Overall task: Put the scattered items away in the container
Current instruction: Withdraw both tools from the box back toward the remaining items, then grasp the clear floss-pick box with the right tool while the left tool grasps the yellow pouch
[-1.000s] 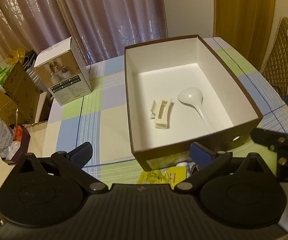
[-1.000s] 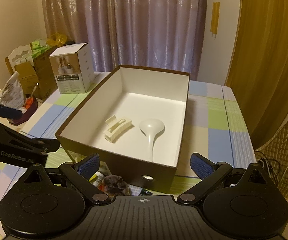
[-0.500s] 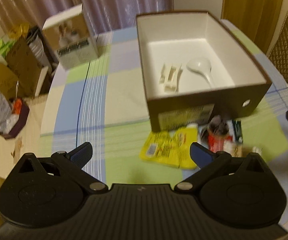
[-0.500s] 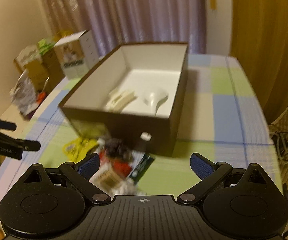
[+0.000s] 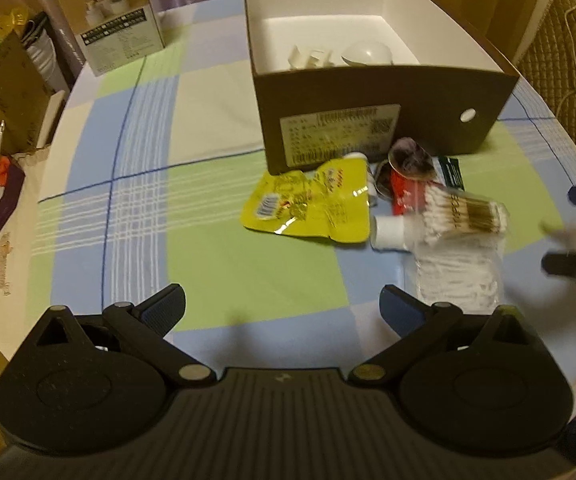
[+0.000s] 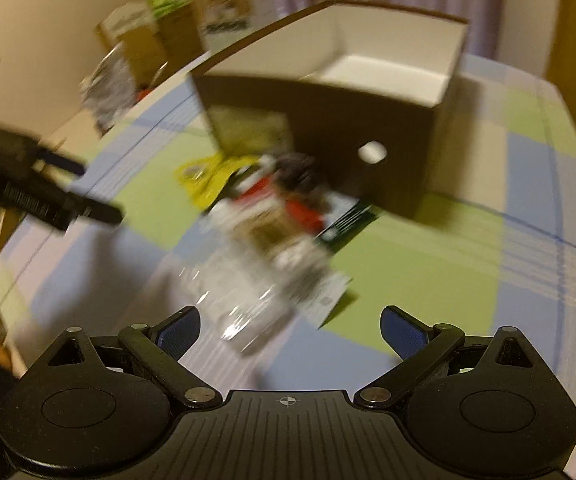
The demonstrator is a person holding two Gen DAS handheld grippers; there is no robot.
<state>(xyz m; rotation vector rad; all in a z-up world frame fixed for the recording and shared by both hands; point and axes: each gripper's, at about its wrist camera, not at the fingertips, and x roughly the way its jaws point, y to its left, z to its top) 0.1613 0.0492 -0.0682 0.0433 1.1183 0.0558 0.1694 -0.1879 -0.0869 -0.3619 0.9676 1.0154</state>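
A brown box with a white inside [image 5: 372, 92] stands on the checked tablecloth; it also shows in the right wrist view [image 6: 328, 120]. A white clip [image 5: 310, 58] and a white spoon [image 5: 366, 54] lie inside it. In front of the box lies a pile: a yellow pouch [image 5: 312, 204], a red packet [image 5: 404, 192], a bag of cotton swabs [image 5: 464, 212], a clear bag of white pads [image 5: 460, 276] and a green sachet [image 5: 452, 172]. My left gripper [image 5: 282, 308] is open and empty, short of the pile. My right gripper [image 6: 290, 328] is open and empty, close over the clear bag [image 6: 240, 300]. The right wrist view is blurred.
A white product carton [image 5: 112, 28] stands at the table's far left. Cardboard boxes and clutter [image 5: 0, 92] sit on the floor left of the table. A quilted chair [image 5: 564, 72] is at the right. The table's rounded edge runs near both sides.
Both grippers have pulled back from the box and dropped lower toward the pile in front of it. The pile has come fully into view. Both stay open.
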